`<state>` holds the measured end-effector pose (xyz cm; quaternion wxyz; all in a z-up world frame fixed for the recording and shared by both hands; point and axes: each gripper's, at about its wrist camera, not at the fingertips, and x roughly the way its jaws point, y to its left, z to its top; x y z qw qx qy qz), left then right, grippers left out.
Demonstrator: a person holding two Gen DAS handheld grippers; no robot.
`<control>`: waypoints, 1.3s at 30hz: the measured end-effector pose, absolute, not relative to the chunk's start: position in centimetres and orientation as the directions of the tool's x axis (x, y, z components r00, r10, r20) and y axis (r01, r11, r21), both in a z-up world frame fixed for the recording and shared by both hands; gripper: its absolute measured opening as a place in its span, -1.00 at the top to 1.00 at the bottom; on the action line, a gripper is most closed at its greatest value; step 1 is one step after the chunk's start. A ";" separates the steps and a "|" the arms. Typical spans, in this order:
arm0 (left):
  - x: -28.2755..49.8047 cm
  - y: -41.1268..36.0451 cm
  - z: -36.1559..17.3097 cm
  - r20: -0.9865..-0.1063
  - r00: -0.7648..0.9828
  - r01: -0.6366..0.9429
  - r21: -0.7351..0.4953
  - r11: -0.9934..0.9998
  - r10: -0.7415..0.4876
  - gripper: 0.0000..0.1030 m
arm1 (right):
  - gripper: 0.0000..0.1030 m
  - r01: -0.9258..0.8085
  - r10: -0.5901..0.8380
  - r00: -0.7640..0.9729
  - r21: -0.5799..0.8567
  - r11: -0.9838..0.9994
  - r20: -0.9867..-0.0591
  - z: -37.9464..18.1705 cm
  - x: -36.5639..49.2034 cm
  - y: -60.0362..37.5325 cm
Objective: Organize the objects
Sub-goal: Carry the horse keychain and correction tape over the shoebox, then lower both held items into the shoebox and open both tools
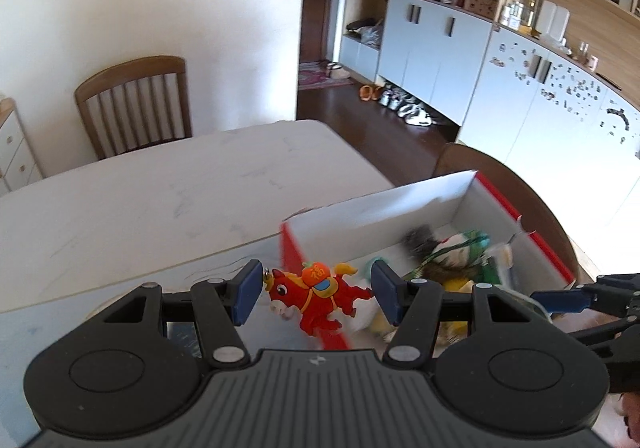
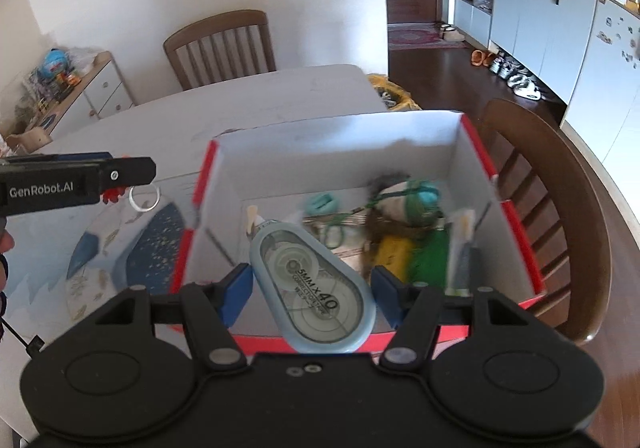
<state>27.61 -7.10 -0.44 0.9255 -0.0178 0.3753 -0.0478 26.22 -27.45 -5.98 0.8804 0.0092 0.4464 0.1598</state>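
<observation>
Honestly, the biggest risk is the red horse keychain charm [image 1: 310, 298] slipping out before it clears the box wall. The left gripper [image 1: 316, 294] pinches it end to end, one pad at the ring by its head, the other at a hind leg, so contact is thin and the charm could twist or pop free. It hangs right over the near red corner of the red-and-white cardboard box [image 1: 400, 208]; let go too early and it prob lands on the table [image 1: 140, 188] or catches the rim, not inside. In the right wrist view the charm's metal ring [image 2: 144, 198] shows just outside the box's left wall.

2nd risk: the correction tape dispenser [image 2: 316, 280]. The right gripper [image 2: 312, 290] holds it diagonally btw the blue pads, already over the box interior, but the rounded plastic shell is slick and could rotate in the grip. Both grippers sit close together, so they could bump at the box.

Looks: charm is a small flat cartoon horse, red w/ an orange ornament on its back and yellow tail. Dispenser is pale blue, see-through, teardrop-shaped, printed "5MM x 40", nozzle pointing into the box. Box already holds assorted small items, blurred.
</observation>
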 end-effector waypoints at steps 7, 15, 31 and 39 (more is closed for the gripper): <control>30.7 -10.6 -0.1 -0.695 0.707 0.127 -0.059 0.990 -0.132 -0.15 | -0.25 -0.278 0.266 0.562 0.124 0.953 -0.783 -6.6 28.1 -29.3; 34.4 -12.9 -2.8 -0.739 0.663 0.115 -0.059 0.992 -0.121 -0.16 | -0.25 -0.329 0.229 0.551 0.043 0.943 -0.802 -8.4 30.0 -29.0; 36.5 -15.1 -9.7 -0.824 0.561 0.173 0.024 0.985 -0.078 -0.16 | -0.24 -0.456 0.219 0.505 -0.042 0.889 -0.835 -12.5 31.0 -27.6; 36.5 -15.4 -11.0 -0.845 0.528 0.185 0.019 0.983 -0.083 -0.17 | -0.24 -0.497 0.212 0.498 -0.076 0.864 -0.841 -13.5 31.1 -27.3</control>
